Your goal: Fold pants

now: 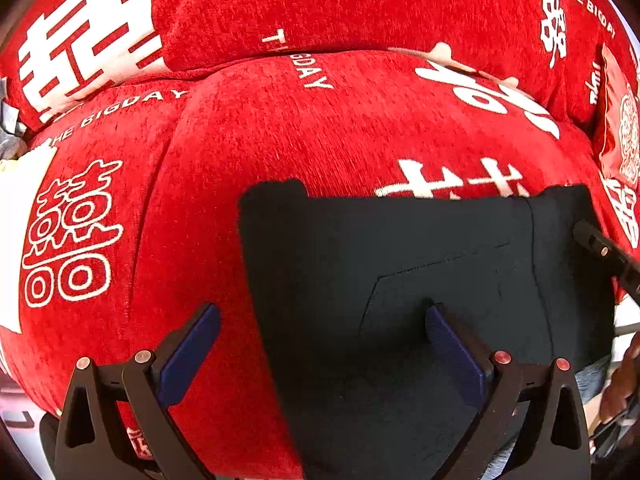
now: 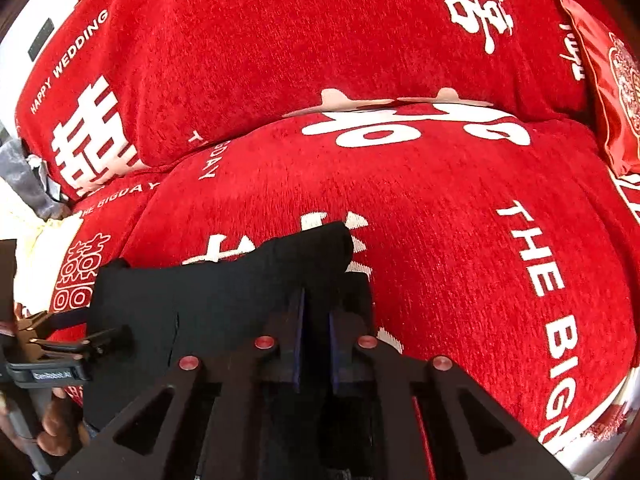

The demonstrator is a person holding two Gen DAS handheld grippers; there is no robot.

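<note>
The black pants (image 1: 400, 272) lie folded on the red sofa cover (image 1: 280, 140), with a stitched pocket seam on top. My left gripper (image 1: 320, 320) is open; its left finger is over the red cover and its right finger (image 1: 452, 344) rests on the pants. In the right wrist view the pants (image 2: 208, 300) bunch up at their right end. My right gripper (image 2: 316, 312) is shut on that bunched edge of the pants. The left gripper (image 2: 108, 338) shows at the left edge of the right wrist view, and the right gripper's finger shows in the left wrist view (image 1: 600, 244).
The sofa cover (image 2: 440, 220) is red with white characters and "THE BIGDAY" lettering. A red satin cushion (image 2: 612, 80) leans at the right. Grey and pale cloth (image 2: 28, 184) lies at the left end. The seat's front edge (image 2: 592, 432) runs at the lower right.
</note>
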